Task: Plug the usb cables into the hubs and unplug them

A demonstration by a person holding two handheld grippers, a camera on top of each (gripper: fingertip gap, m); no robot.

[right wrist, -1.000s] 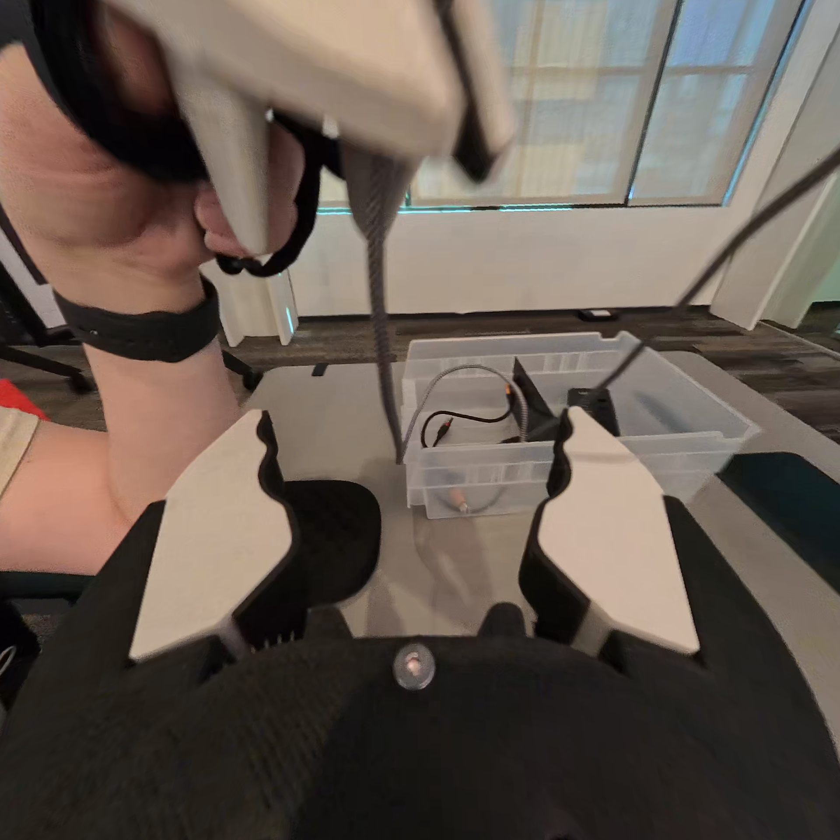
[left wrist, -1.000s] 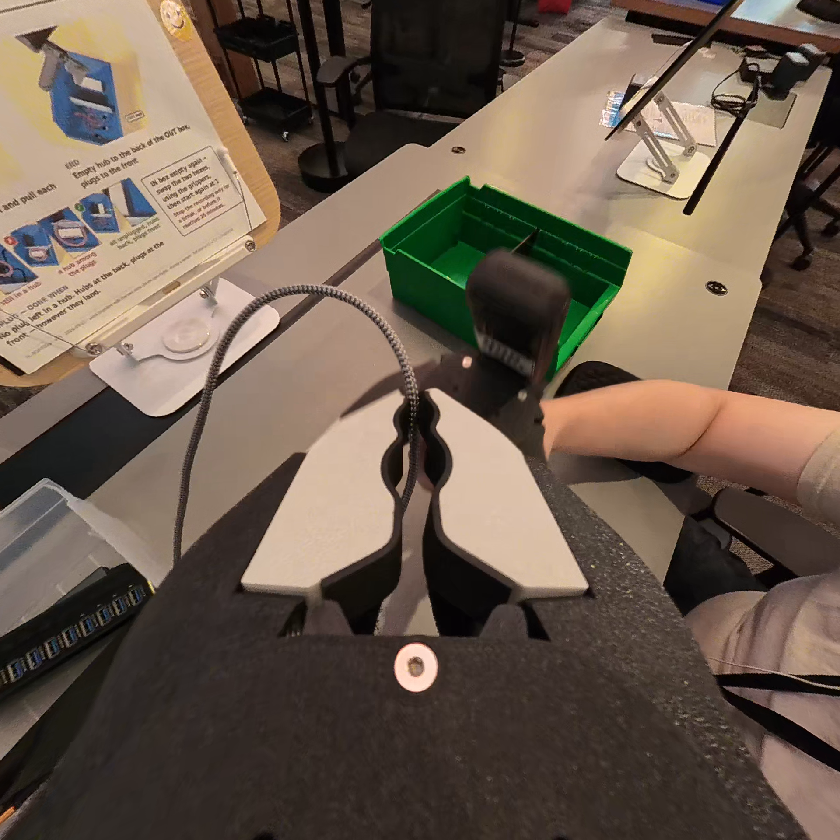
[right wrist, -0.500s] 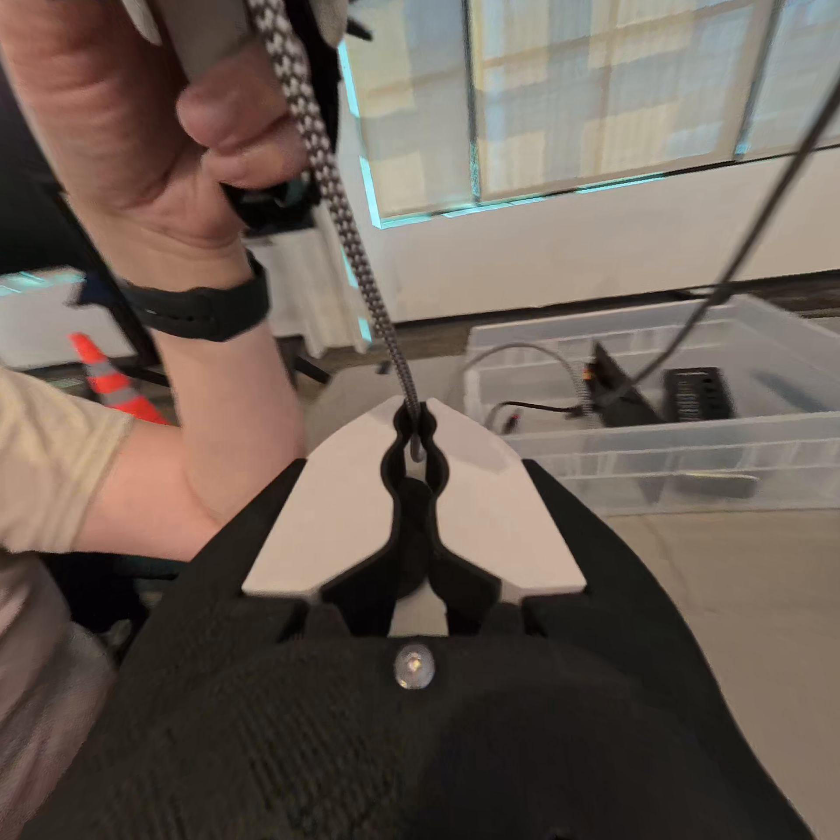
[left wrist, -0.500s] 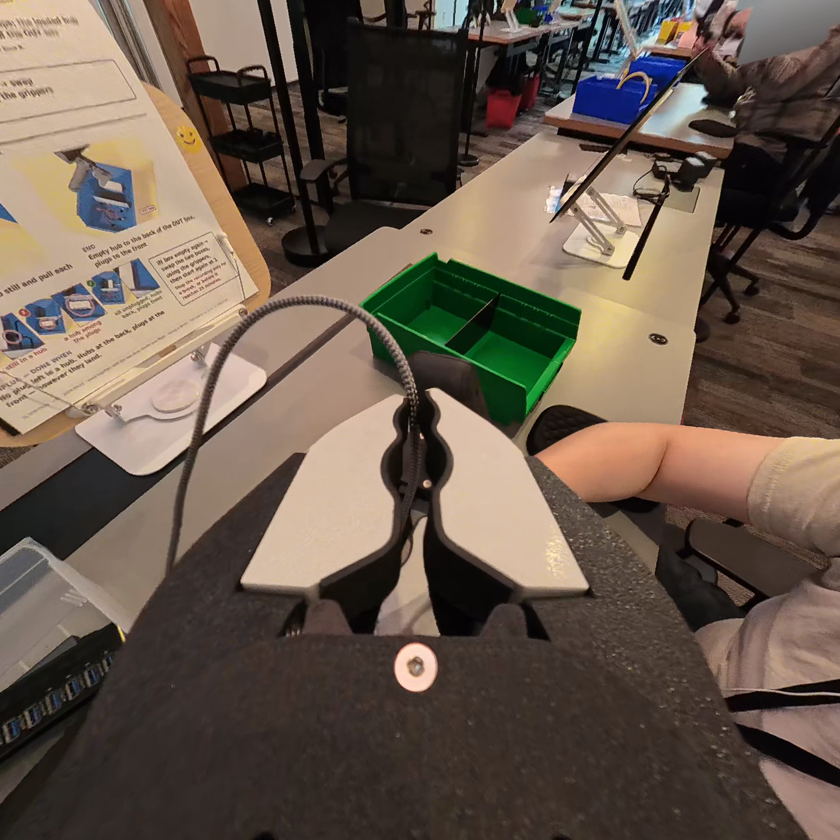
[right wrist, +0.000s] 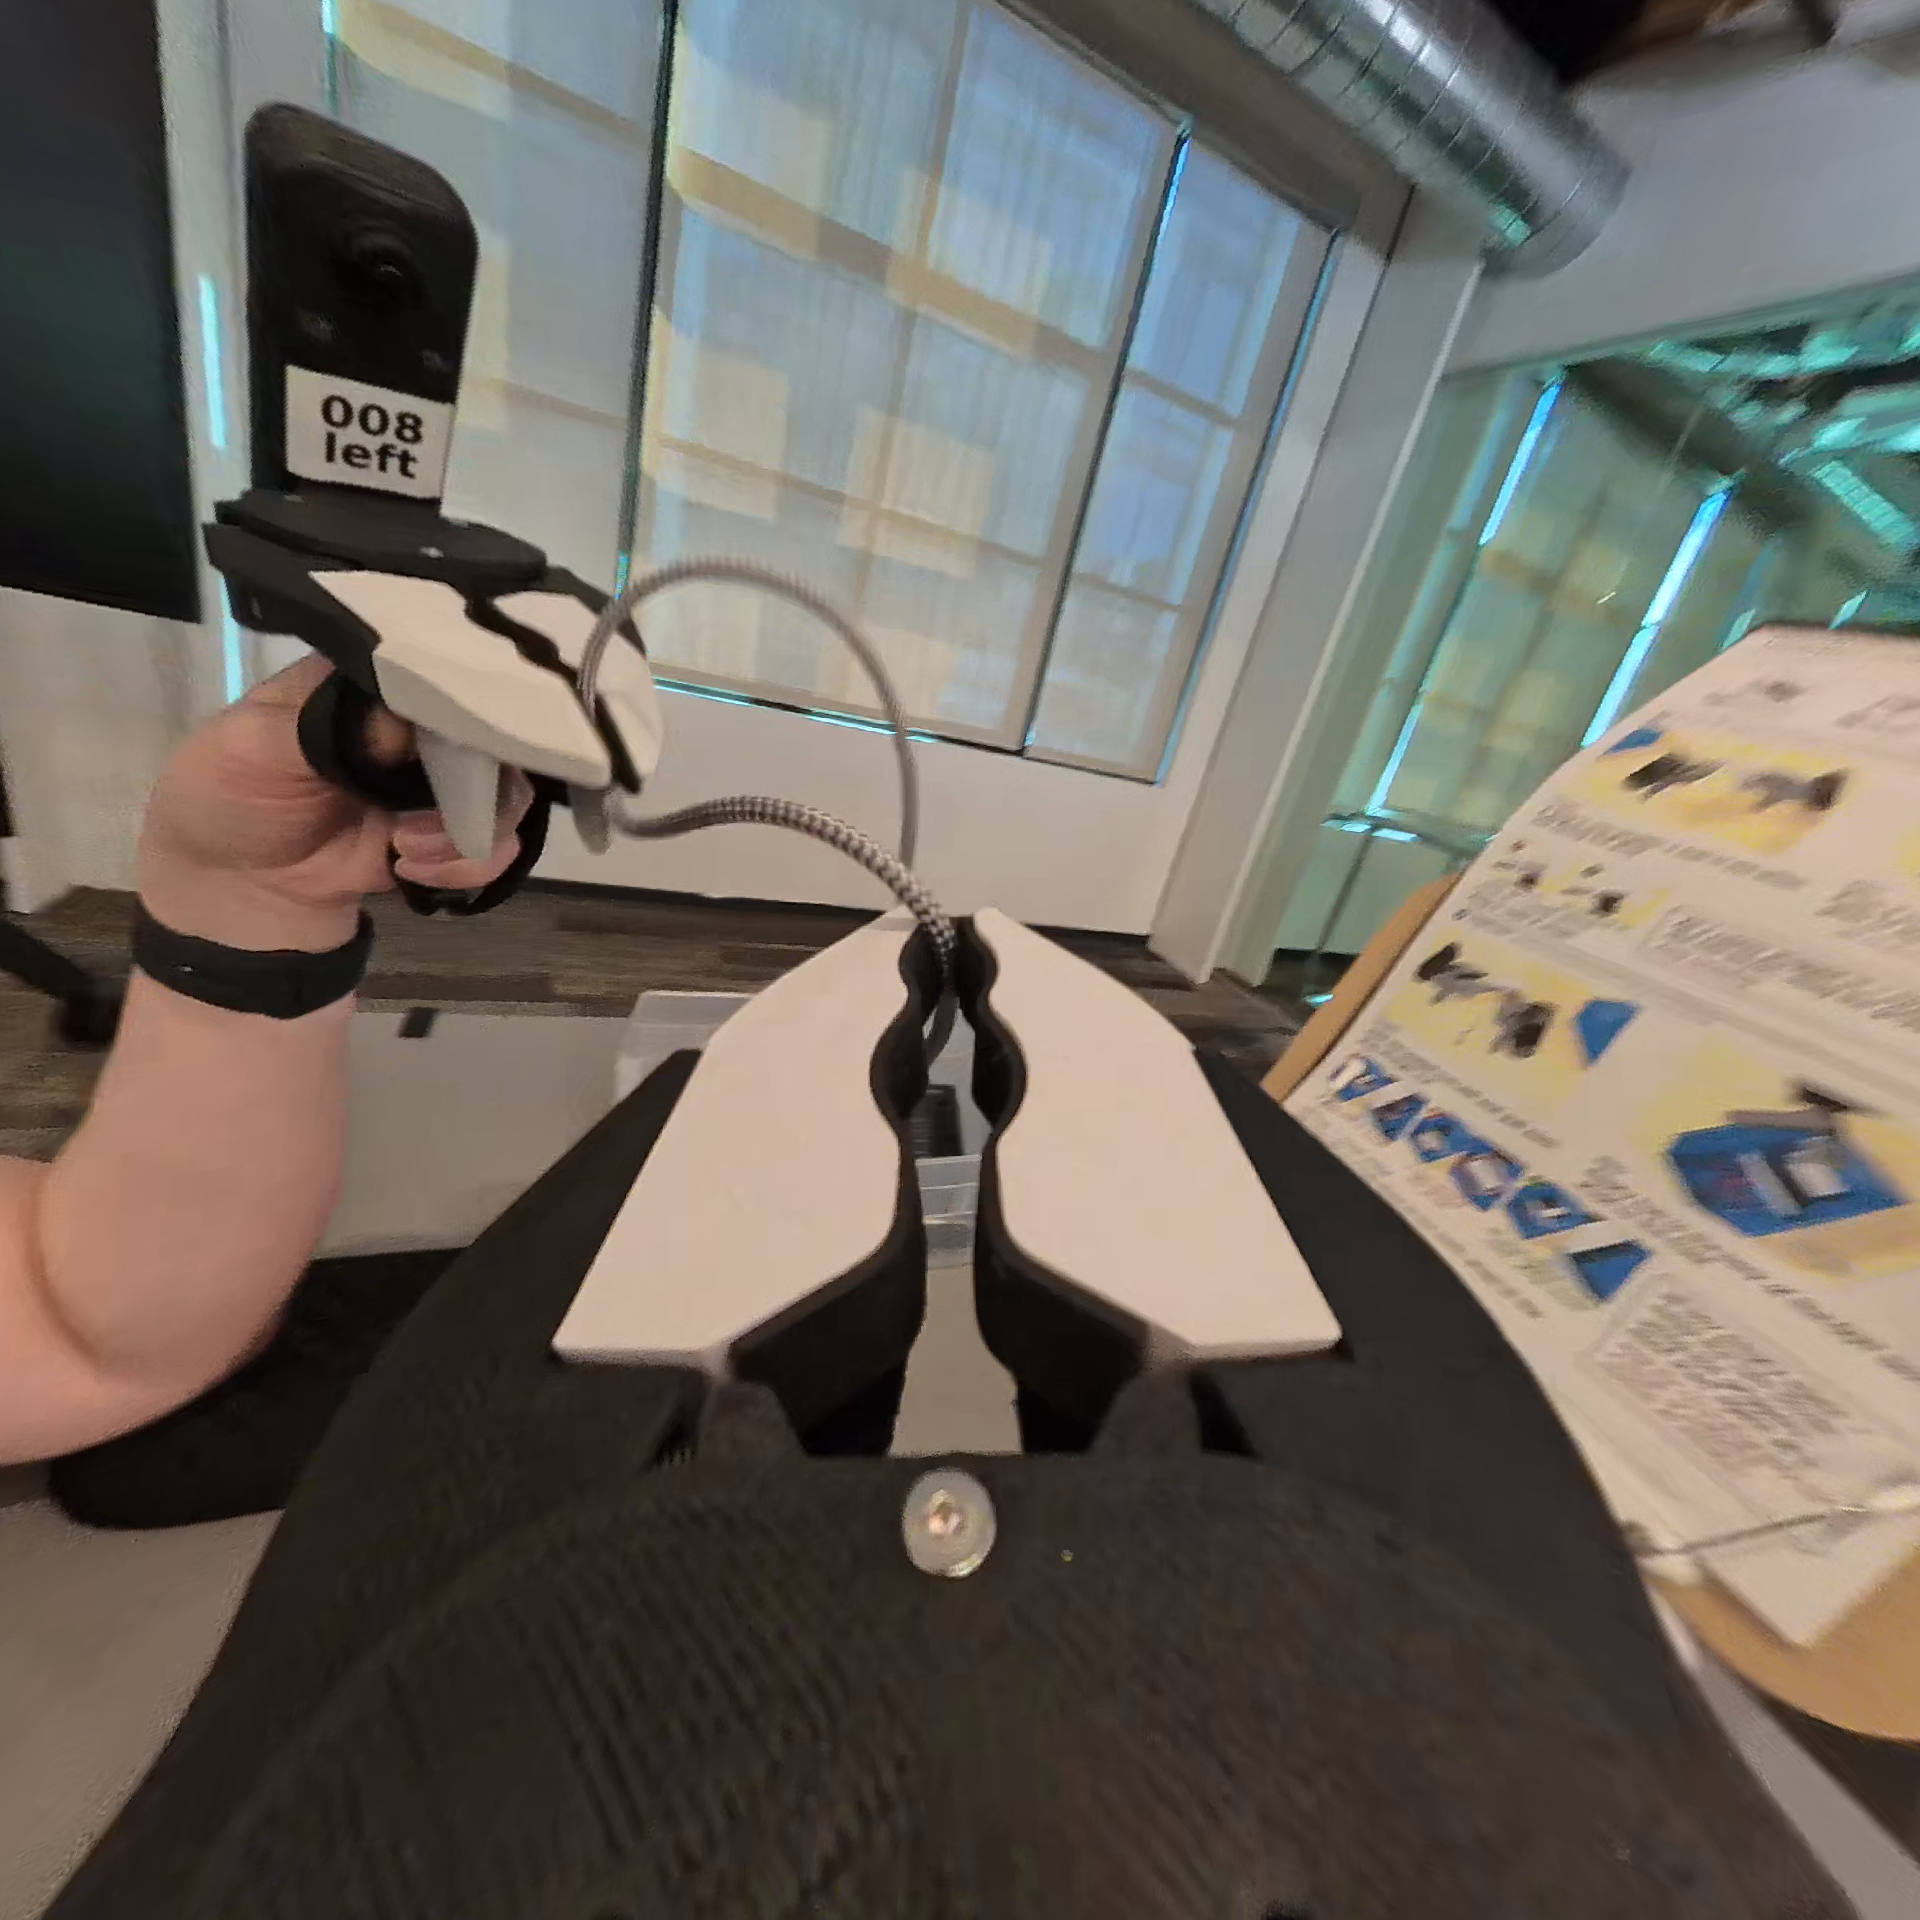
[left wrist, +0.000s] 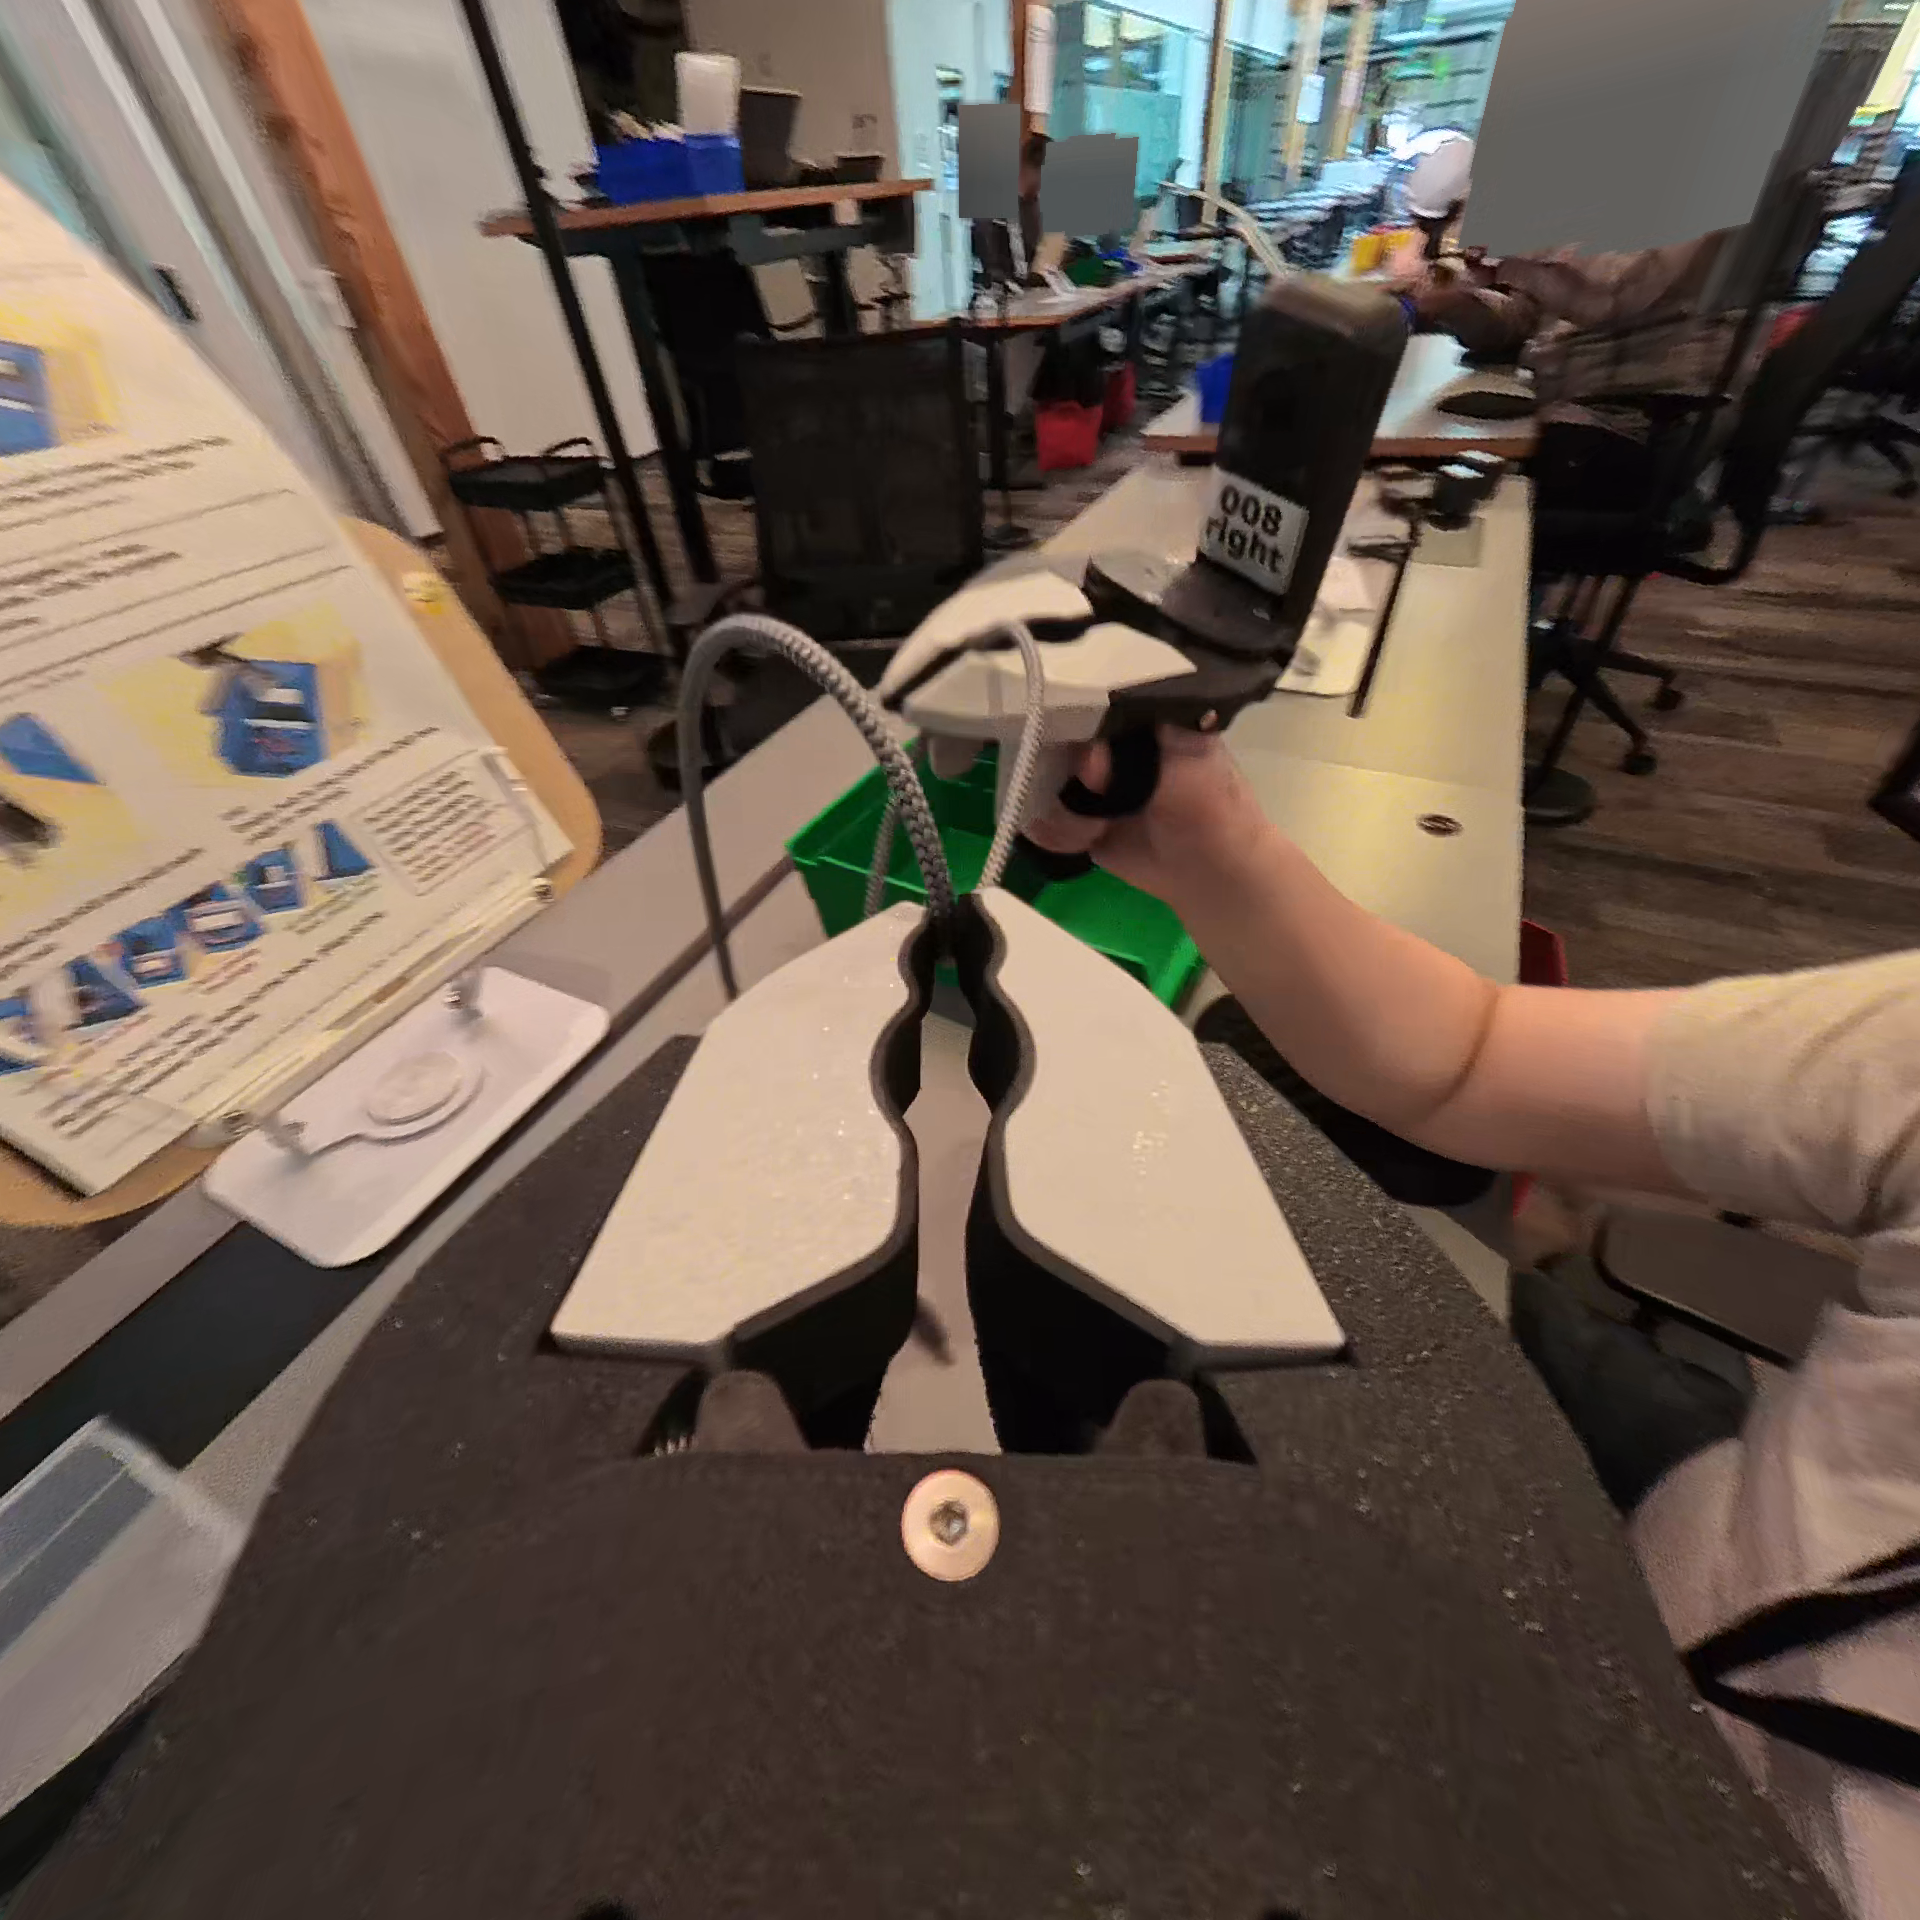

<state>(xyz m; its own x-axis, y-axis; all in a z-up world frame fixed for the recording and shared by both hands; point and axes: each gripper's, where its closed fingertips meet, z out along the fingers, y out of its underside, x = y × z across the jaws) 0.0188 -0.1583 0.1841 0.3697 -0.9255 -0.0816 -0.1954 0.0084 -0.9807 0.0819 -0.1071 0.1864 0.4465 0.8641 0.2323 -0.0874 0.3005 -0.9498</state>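
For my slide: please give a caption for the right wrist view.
Both tongs pinch one braided cable held up before a window.

My left gripper (left wrist: 954,914) pinches the braided cable (left wrist: 902,769), which loops up to my right gripper (left wrist: 935,675) above the green bin (left wrist: 1112,920).

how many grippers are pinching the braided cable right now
2: the left gripper and the right gripper are each shut on the braided cable, which arcs between them in mid-air.

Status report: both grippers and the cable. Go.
Left gripper shut on braided cable. Right gripper shut on same cable, looped in the air between them. No plug or hub in view. Nothing in the way.
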